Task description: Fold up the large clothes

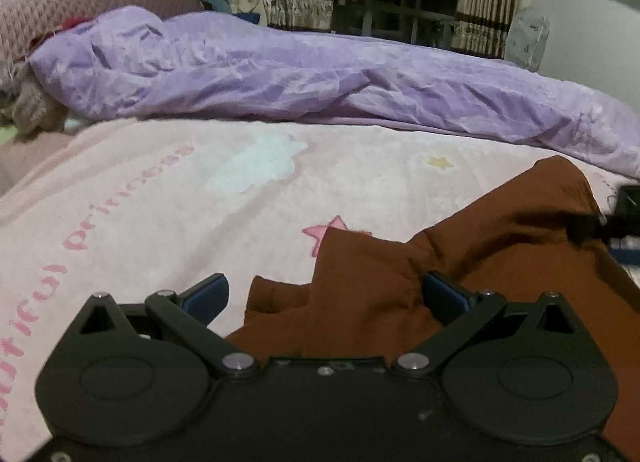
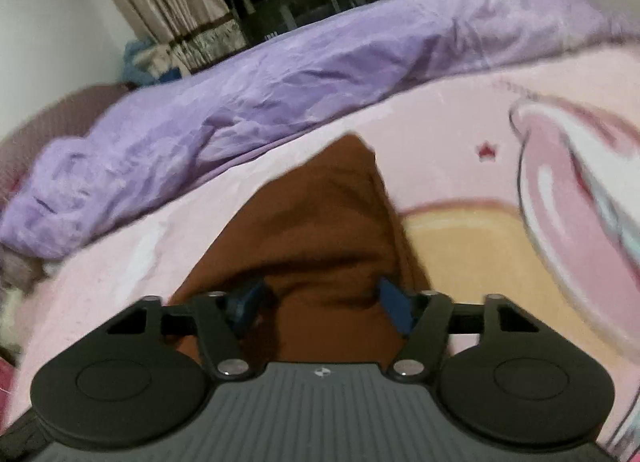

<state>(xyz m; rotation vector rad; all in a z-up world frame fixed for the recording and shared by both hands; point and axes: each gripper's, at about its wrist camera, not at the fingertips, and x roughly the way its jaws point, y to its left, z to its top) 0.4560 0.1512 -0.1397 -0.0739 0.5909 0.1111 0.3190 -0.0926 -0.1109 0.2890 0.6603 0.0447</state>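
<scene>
Both claws are spread wide with nothing pinched: the left claw [image 1: 326, 298] has a loose flap of the brown garment [image 1: 500, 262] lying between its blue pads, and the right claw [image 2: 318, 302] straddles a bunched ridge of the same cloth, which runs ahead of it to a point on the pink blanket [image 2: 460, 110]. The main risk, as I judge it, is a poor bite — closing on that thick bunch could catch several layers at once, so the fold drags crooked. The left claw sits near the flap's edge, where thin cloth could slip free. Either claw might also snag the plush blanket beneath. Beyond both claws lies a rumpled purple duvet [image 1: 320, 74], which a swung garment could brush.
</scene>
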